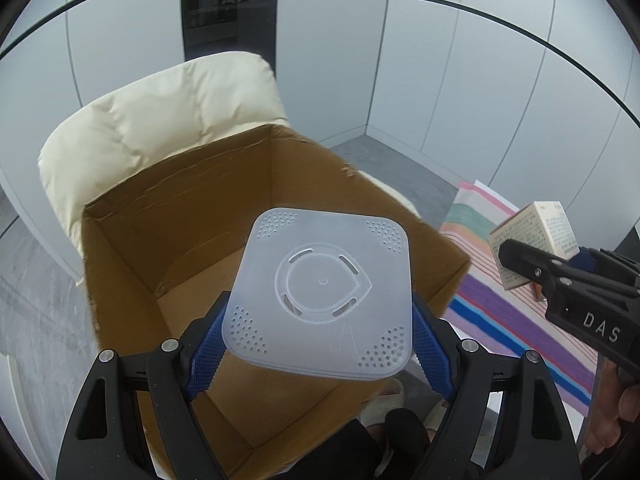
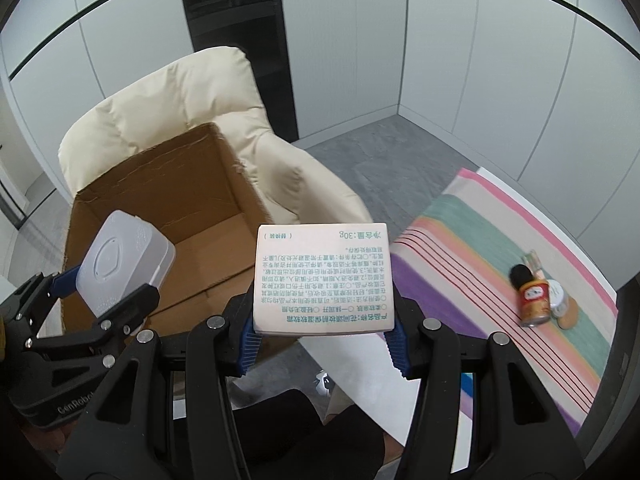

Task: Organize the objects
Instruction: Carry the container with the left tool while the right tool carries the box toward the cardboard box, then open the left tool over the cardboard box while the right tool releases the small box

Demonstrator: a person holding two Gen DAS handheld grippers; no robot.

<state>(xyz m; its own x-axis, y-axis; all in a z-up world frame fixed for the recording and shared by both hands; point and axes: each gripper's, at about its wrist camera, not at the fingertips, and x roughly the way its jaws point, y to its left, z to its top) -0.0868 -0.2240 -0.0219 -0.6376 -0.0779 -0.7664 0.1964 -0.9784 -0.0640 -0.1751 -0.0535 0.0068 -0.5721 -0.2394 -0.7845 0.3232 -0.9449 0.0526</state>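
Plastic container [image 1: 320,292]: over the cardboard box [image 1: 168,220]; probably light, slick, so keep your hold on its side walls.
Left gripper [image 1: 318,354]: clamped across it.
Right gripper [image 2: 322,338]: closed on the printed carton [image 2: 324,276], likely crushable.

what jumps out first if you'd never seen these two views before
The big open cardboard box sits on a cream padded chair, and both grippers hang at it with loads. The left gripper clamps a translucent white perforated lid over the box's opening; the right gripper is shut on a small printed carton near the box's right edge. Off to the right, a striped cloth carries a few small jars.
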